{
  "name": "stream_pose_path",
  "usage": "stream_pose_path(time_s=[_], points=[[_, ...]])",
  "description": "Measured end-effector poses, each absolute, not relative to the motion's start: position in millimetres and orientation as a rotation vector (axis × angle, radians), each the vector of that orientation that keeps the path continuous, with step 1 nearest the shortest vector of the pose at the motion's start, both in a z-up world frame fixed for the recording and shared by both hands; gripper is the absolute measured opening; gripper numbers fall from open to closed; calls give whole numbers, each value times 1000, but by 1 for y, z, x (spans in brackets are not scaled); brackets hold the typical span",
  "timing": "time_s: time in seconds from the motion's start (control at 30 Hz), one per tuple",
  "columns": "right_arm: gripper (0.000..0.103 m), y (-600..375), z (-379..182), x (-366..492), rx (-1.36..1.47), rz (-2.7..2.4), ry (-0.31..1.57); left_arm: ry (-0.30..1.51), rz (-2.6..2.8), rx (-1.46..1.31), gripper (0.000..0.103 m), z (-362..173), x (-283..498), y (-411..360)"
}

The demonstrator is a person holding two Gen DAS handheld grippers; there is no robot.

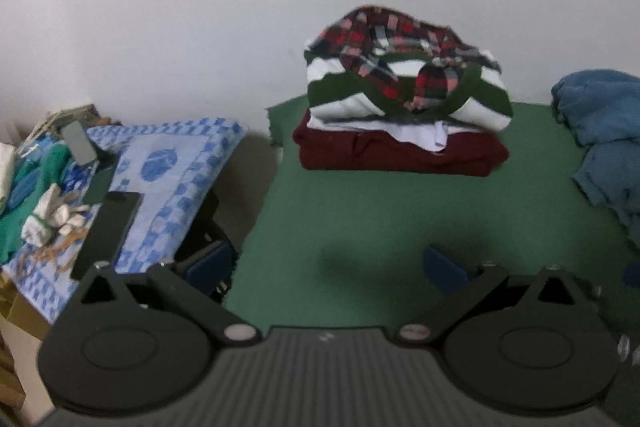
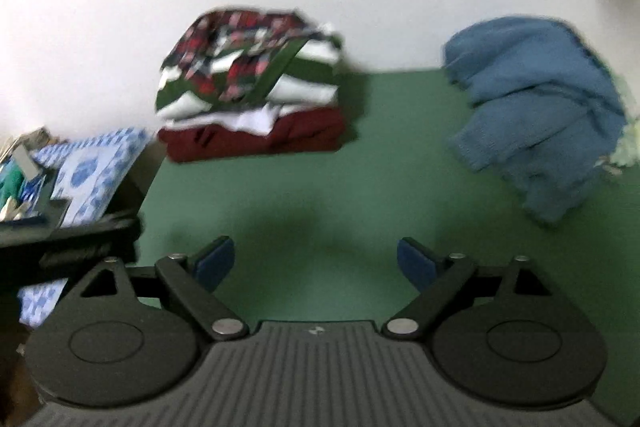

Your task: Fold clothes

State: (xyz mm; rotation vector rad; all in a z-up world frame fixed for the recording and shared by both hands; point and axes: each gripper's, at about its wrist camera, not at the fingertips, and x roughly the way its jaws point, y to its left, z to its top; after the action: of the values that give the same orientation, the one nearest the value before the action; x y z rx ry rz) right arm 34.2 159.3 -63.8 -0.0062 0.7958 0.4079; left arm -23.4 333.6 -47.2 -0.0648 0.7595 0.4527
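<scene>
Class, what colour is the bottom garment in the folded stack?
Dark red, clearest in the left wrist view.

Matt green felt-like table cover (image 2: 360,163), knitted blue sweater (image 2: 536,115), soft folded cloth stack (image 1: 404,99)

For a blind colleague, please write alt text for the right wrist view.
The open right gripper, holding nothing, points over a green mat. A folded stack of clothes lies by the white wall, and a crumpled blue garment lies to the right.
</scene>
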Motion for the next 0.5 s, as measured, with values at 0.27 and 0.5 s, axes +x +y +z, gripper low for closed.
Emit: stream_pose_path(time_s=[0.27, 0.5], points=[[91, 130, -37, 5, -34, 464, 724, 690, 535, -95, 102, -11, -75, 303], [91, 115, -30, -14, -56, 517, 686, 690, 604, -127, 102, -14, -100, 280]])
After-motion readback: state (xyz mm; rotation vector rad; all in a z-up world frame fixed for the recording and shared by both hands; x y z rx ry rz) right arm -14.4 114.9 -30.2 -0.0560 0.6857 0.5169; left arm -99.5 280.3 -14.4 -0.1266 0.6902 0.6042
